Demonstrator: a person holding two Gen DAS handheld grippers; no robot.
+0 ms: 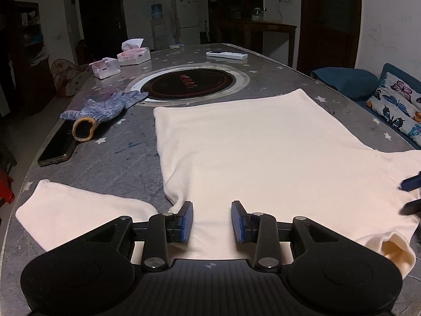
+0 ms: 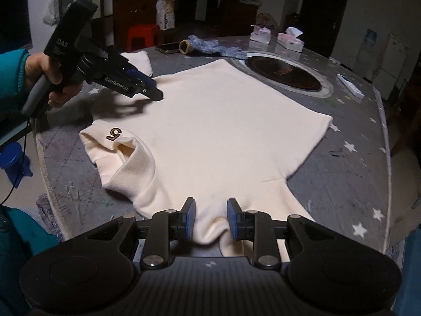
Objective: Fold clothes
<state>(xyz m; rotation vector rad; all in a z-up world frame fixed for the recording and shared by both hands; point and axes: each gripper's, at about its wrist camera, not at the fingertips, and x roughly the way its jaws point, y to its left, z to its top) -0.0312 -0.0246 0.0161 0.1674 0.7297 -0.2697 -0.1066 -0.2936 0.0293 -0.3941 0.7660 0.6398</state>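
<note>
We cannot tell whether the right gripper (image 2: 211,217) pinches the cream shirt (image 2: 223,121), for the cloth bunching between its pads runs under the housing at 6 o'clock. In the left wrist view the right gripper (image 1: 411,193) is only a blurred blue shape cut off at 3 o'clock. The print on the dark round plate (image 1: 188,83) is too small to read.

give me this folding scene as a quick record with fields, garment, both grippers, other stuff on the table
garment: cream short-sleeved shirt spread flat on the grey star-patterned table, collar with a "5" label
left gripper: jaws open over the shirt near its sleeve, nothing pinched
right gripper: jaws open, a fold of shirt fabric between them
clutter: blue knitted glove, dark phone, two pink-and-white tissue boxes, white remote control
inset: round black cooktop
</note>
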